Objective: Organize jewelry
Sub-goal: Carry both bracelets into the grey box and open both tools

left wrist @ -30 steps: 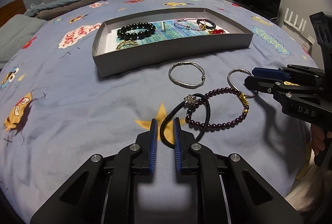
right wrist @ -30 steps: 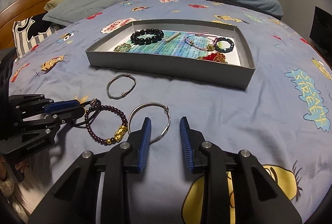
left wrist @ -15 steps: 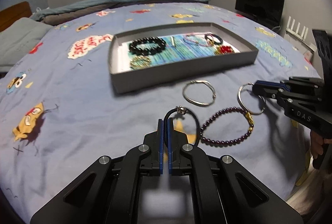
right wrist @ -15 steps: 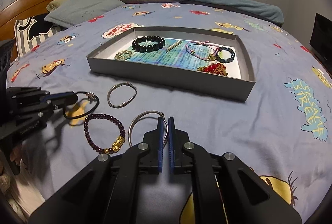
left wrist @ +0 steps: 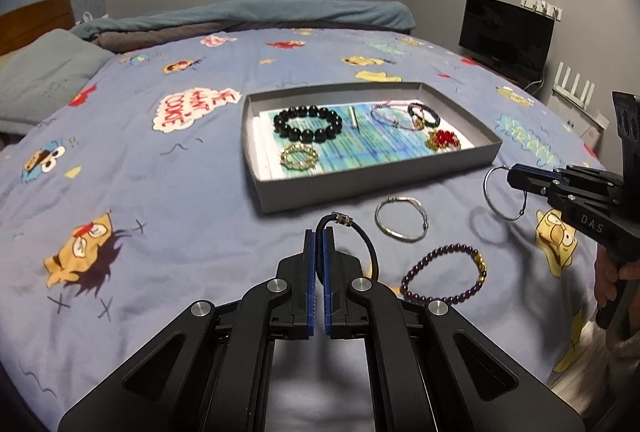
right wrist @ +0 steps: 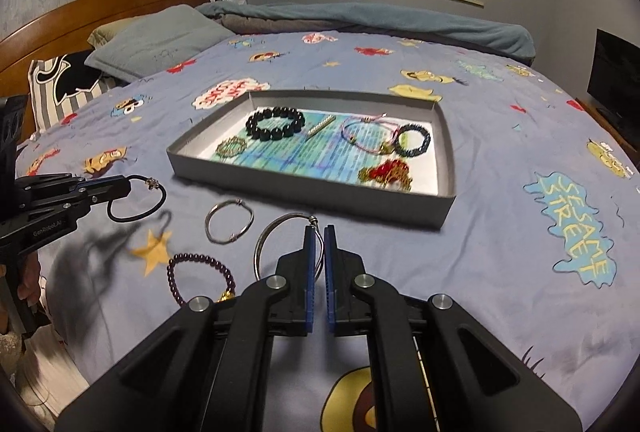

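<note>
Both tongs are clamped on a piece, mid-carry toward the grey tray (left wrist: 360, 188); the left gripper (left wrist: 319, 232) is pinched shut on the black cord bracelet (left wrist: 370, 248), loop hanging off to the side w/ its metal bead up near the tips; the right gripper (right wrist: 319, 232) is closed on the thin silver hoop (right wrist: 276, 236), which in the left view dangles clear of the bedspread (left wrist: 160, 232), shadow beneath it. Still on the bedspread, in front of the tray: a silver bangle (left wrist: 401, 218) and a purple bead bracelet (left wrist: 444, 278), near each other but apart; so approx. two pieces to go after these. Tray already holds a black bead bracelet (left wrist: 307, 123), a gold ring-shaped piece, a small silver bar, pink cord, a dark bead band and a red-gold ornament. Step in hand, as I read it: lift & transfer. Next move calls for carrying each piece over the tray's near wall to a bare patch of the liner; open the jaws low so the hoop doesn't roll and the cord doesn't snag on pieces already there.
</note>
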Available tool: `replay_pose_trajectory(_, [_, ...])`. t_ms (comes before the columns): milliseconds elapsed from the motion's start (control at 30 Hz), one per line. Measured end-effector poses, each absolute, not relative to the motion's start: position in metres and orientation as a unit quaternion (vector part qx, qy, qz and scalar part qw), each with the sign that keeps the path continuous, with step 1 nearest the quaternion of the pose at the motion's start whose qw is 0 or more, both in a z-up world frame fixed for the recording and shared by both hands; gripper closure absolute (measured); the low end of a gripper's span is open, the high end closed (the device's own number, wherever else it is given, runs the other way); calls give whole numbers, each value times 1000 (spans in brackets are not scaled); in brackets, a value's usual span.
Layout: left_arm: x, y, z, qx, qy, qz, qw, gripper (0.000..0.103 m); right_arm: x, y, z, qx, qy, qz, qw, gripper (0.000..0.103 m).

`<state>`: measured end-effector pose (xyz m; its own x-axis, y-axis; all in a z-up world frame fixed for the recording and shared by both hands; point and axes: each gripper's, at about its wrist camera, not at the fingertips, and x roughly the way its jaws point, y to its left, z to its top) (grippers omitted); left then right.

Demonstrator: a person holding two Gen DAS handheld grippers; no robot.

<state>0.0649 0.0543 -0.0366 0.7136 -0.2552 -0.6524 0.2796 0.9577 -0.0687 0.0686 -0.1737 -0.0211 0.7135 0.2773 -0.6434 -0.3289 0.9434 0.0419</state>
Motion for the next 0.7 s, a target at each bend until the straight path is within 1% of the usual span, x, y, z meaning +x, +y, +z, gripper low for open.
replay_pose_trajectory(333, [93,47,-16,22,334,-153,930,99,92,-180,-2,-28,317,153,936,99])
replay_pose_trajectory(567, [127,33,-12,18,330,-162,930,99,123,-177,2,-32,319,146,936,99])
replay_pose_trajectory(700, [150,23,-15,13,341,-168,925,99,141,-171,-2,-38,323,140,935,99])
